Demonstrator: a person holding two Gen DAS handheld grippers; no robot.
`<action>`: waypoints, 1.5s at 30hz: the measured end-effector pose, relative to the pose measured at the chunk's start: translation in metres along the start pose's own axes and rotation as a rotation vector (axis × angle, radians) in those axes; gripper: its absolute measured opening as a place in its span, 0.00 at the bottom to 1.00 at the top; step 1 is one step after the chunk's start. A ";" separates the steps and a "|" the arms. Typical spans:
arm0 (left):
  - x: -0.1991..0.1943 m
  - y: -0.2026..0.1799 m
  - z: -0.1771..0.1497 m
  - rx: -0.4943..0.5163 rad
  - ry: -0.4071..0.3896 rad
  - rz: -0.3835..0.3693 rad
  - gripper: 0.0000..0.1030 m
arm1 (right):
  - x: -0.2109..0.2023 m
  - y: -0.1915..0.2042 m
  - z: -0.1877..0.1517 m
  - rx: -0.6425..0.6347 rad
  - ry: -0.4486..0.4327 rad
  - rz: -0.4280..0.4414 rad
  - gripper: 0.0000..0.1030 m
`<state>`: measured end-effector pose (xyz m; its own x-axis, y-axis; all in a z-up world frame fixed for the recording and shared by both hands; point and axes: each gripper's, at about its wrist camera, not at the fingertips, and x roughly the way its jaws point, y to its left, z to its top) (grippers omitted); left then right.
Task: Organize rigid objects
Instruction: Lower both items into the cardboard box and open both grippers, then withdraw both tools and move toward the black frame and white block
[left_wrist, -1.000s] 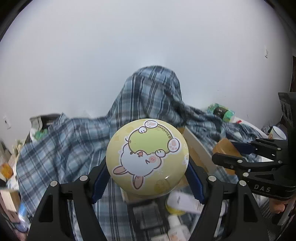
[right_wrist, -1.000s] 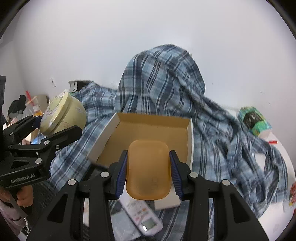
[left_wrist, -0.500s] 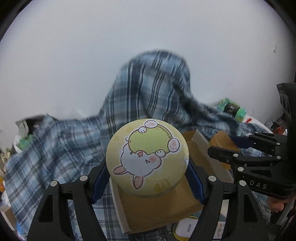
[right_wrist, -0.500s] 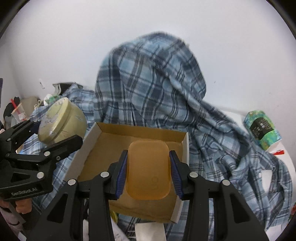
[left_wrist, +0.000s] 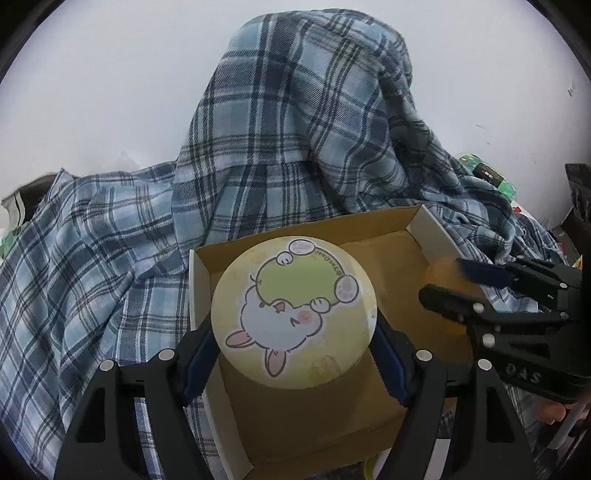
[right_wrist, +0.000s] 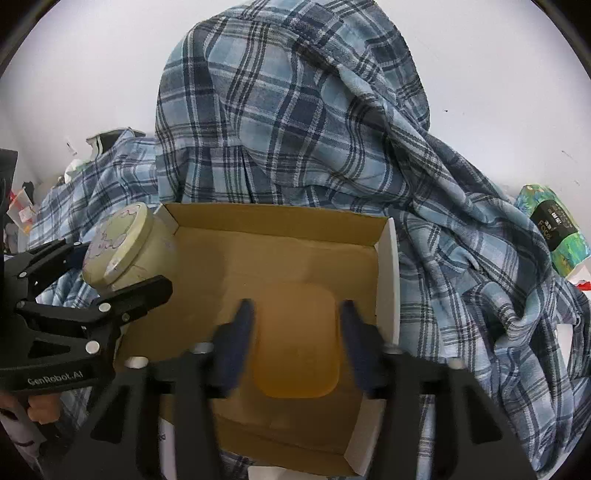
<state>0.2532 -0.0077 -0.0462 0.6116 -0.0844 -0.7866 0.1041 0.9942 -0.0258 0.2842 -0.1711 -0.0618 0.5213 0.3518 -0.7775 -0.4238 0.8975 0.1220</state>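
Tin (left_wrist: 293, 317), round and yellow with a cartoon rabbit on its lid, sits clamped in my left tool (left_wrist: 293, 345) at the centre of the left view, over the open cardboard box (left_wrist: 430, 225); my right tool (right_wrist: 297, 334) has just been opening, its blurred blue pads (right_wrist: 240, 332) now standing clear on either side of the orange case (right_wrist: 297, 343), which lies low in the box at lower centre of the right view; a blue plaid shirt (right_wrist: 295, 110) heaps behind the box against the white wall.
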 end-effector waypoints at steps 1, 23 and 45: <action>0.002 0.001 -0.001 -0.005 0.003 0.000 0.75 | -0.003 -0.001 0.000 0.005 -0.016 -0.002 0.76; -0.066 -0.005 -0.011 -0.027 -0.106 0.018 0.83 | -0.079 0.008 -0.009 -0.003 -0.127 -0.042 0.77; -0.121 -0.019 -0.102 -0.032 -0.120 0.006 0.83 | -0.119 0.034 -0.097 0.024 -0.115 -0.058 0.77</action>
<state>0.0977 -0.0101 -0.0136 0.7019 -0.0843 -0.7073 0.0767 0.9961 -0.0426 0.1363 -0.2076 -0.0249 0.6263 0.3262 -0.7081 -0.3736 0.9227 0.0946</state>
